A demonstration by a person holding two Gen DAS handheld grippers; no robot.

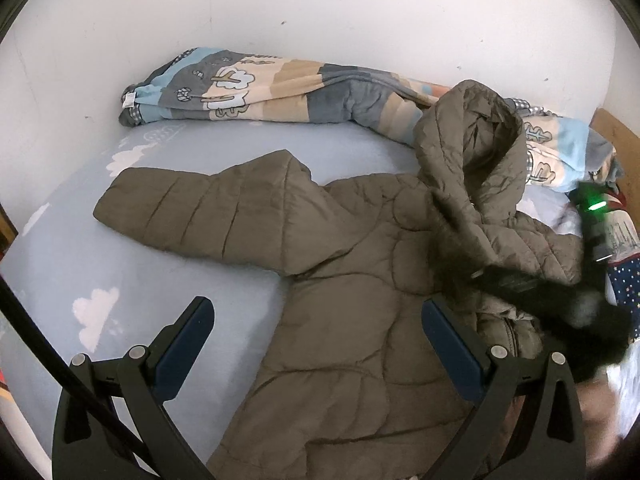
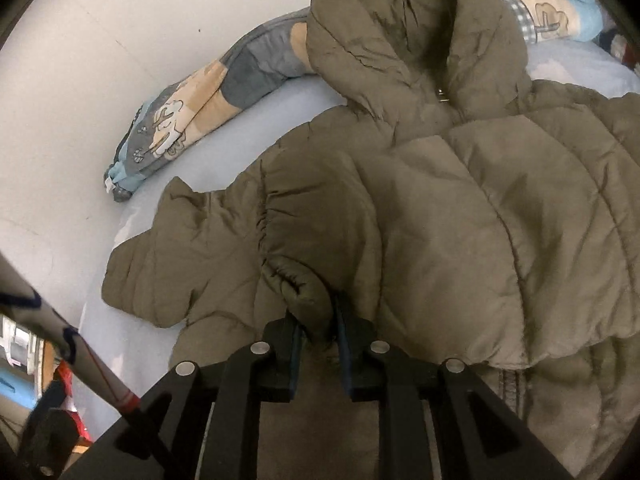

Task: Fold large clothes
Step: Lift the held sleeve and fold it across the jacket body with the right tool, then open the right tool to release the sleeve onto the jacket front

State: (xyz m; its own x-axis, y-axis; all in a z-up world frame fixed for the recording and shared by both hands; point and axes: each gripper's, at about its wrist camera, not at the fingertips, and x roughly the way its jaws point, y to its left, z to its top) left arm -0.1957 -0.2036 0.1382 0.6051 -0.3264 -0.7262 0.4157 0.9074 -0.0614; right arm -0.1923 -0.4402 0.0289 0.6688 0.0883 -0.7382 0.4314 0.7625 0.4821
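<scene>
An olive puffer jacket (image 1: 360, 280) (image 2: 480, 220) lies spread on a pale blue bed sheet (image 1: 140, 280). Its hood (image 1: 472, 140) (image 2: 400, 20) stands propped up at the far end. One sleeve (image 1: 192, 208) (image 2: 180, 248) stretches out flat to the left. My left gripper (image 1: 316, 306) hovers open over the jacket's lower body, with nothing between its fingers. My right gripper (image 2: 320, 328) is shut on the gathered cuff (image 2: 304, 284) of the other sleeve, which is laid across the jacket's chest. In the left wrist view the right tool is a dark blur (image 1: 560, 300) over the jacket's right side.
A rolled patterned quilt (image 1: 260, 88) (image 2: 180, 112) runs along the white wall behind the jacket. A brown board (image 1: 616, 136) and mixed clutter (image 1: 624, 272) sit at the bed's right end. A white pole (image 2: 60, 328) and floor clutter show beyond the bed's left edge.
</scene>
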